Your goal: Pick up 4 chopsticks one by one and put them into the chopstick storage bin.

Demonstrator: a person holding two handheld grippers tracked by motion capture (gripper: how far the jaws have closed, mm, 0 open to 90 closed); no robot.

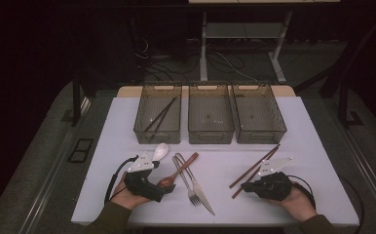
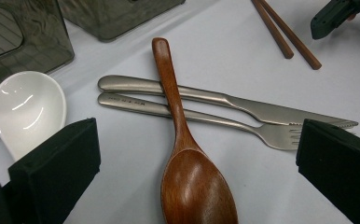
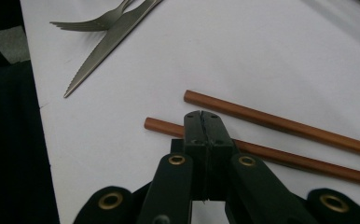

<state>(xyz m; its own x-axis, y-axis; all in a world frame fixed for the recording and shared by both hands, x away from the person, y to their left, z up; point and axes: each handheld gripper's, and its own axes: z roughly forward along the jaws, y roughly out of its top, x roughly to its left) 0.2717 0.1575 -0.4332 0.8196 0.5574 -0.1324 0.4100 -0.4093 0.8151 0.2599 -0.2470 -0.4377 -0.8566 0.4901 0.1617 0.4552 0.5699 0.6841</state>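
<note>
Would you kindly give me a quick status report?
Left tongs open over wooden spoon. Right tongs shut at nearer chopstick. Spoon lies across knife and fork.

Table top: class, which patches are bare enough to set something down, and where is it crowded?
Free: the white table right of the brown chopsticks, and the strip between knife and chopsticks. Crowded: around wooden spoon, fork and white spoon.

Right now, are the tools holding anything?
The right tool is shut above the nearer brown chopstick, near its end; whether it grips it cannot be told. The left tool is open around the wooden spoon, holding nothing.
</note>
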